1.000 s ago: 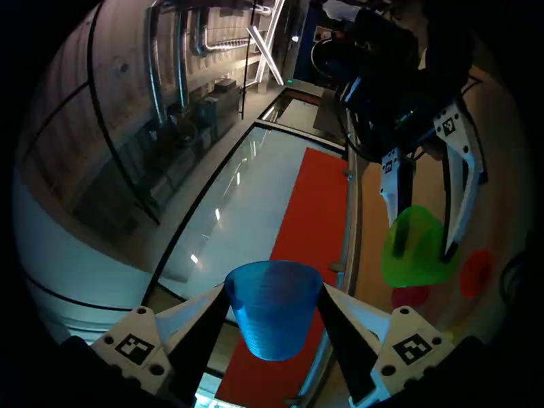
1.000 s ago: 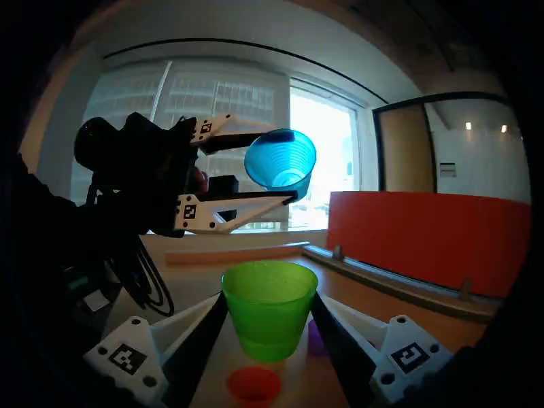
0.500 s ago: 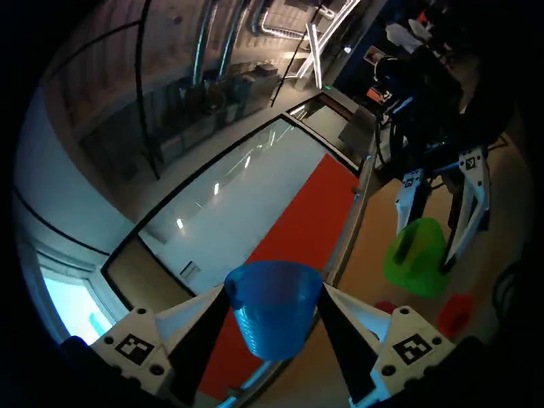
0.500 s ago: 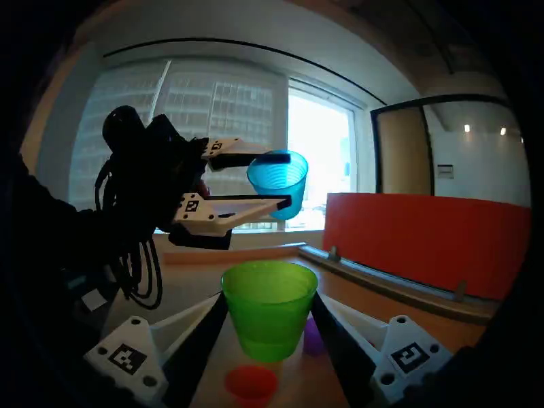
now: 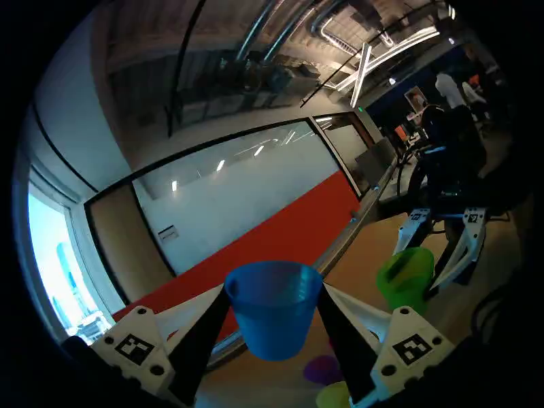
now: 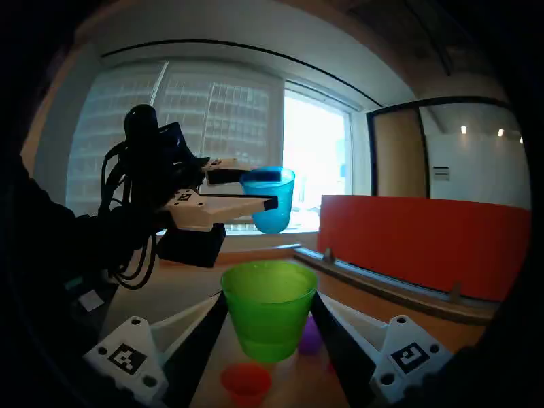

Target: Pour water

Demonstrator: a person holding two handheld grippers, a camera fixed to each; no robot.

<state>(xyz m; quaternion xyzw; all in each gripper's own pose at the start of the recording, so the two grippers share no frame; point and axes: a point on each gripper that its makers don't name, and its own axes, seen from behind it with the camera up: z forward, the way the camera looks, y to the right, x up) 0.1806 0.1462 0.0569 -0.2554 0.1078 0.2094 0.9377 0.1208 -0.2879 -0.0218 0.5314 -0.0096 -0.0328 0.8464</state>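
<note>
Tilted a second ago, the blue cup [image 6: 268, 200] now stands nearly upright. The left tool [image 6: 277, 189] that carries it has swung round to level, up and ahead-left of the right tool [image 6: 268, 306]. Both left fingers press the blue cup's sides just below the rim. The right tool is closed on the green cup [image 6: 269, 309], one finger on either side, and the cup is upright with its mouth facing up. From the left tool, the green cup sits ahead and to the right, well apart from the blue one. Below the right tool's fingers, on the surface [image 6: 177, 289], sit a red cup [image 6: 246, 382] and a purple cup [image 6: 309, 336]. Beyond, to the right, runs a red panel [image 6: 435, 238].
</note>
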